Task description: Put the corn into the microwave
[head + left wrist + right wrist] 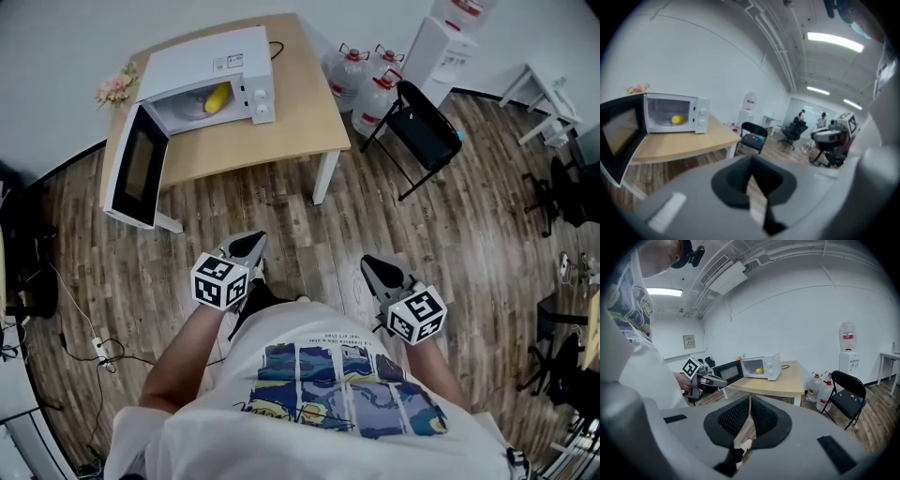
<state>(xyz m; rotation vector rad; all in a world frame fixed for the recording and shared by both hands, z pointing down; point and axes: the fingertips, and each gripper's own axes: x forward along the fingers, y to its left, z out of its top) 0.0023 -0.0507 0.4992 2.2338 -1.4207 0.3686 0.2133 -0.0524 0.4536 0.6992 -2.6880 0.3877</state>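
Two grippers are being held at lower centre, left gripper [249, 244] and right gripper [377, 267], jaws together on nothing, likely because nothing is left to carry | corn [217, 97] is being kept inside the microwave [202, 64] at upper left, door [137, 169] being left open | hands are being hidden by marker cubes [221, 281]; the corn's support is being obscured.

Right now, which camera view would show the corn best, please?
The head view: the corn lies sharp inside the open microwave. The left gripper view shows it blurred; the right gripper view, a tiny yellow speck.
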